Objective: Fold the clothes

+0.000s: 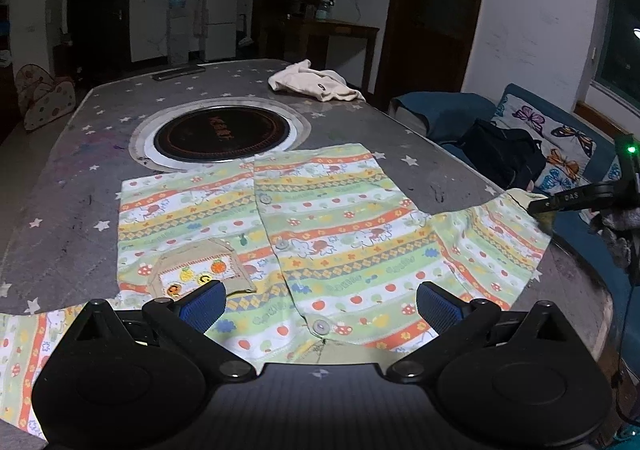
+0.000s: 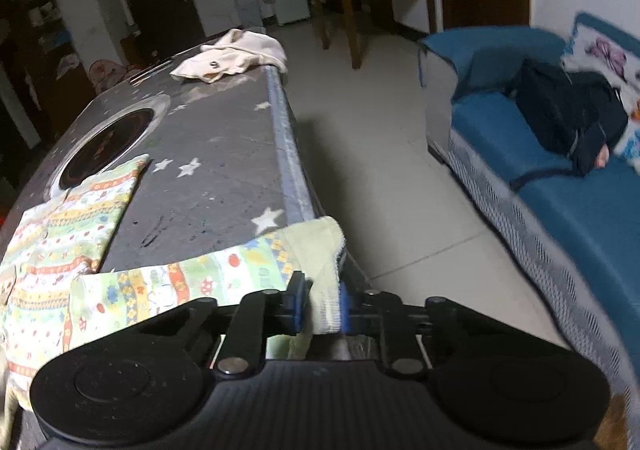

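A small striped shirt of soft printed cotton, with a patch pocket and round snap buttons, is spread flat on a grey star-patterned table. The left gripper is held above its collar end, blue ribbed pads spread wide, nothing between them. A crumpled cream garment is seen at the far edge. The right sleeve's ribbed cuff, at the table's edge, is pinched by the right gripper.

striped printed shirt | spread flat, buttoned | cream garment | crumpled
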A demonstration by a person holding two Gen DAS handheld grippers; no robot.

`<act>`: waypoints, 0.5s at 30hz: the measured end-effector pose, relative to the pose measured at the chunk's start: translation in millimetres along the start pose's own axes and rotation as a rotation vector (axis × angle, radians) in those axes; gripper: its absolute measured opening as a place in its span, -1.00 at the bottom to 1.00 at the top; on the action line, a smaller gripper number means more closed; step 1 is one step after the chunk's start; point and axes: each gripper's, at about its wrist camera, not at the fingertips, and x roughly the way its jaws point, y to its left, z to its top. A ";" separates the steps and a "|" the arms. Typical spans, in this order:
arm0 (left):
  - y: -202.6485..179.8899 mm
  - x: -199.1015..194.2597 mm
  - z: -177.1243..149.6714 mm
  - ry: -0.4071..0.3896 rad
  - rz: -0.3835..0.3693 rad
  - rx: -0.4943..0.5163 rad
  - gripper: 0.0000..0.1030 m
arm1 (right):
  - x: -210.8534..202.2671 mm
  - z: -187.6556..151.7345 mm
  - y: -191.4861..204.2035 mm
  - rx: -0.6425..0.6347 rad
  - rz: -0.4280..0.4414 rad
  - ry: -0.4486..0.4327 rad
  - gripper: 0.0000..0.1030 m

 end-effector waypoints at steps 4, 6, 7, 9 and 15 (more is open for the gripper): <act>0.6 1.9 -0.1 0.005 0.020 -0.003 1.00 | -6.9 4.0 10.4 -0.033 -0.005 -0.022 -0.78; 0.7 4.1 -0.5 0.011 0.025 -0.007 1.00 | -10.0 5.3 14.6 -0.041 -0.001 -0.034 -0.79; 0.2 5.8 -0.5 0.017 0.029 -0.009 1.00 | -11.4 5.7 16.8 -0.045 0.002 -0.040 -0.79; -1.0 9.5 -0.7 0.030 0.039 -0.012 1.00 | -14.5 6.3 22.7 -0.058 0.015 -0.049 -0.80; -4.3 18.7 -2.5 0.061 0.087 -0.007 1.00 | -20.4 8.1 47.2 -0.113 0.057 -0.065 -0.80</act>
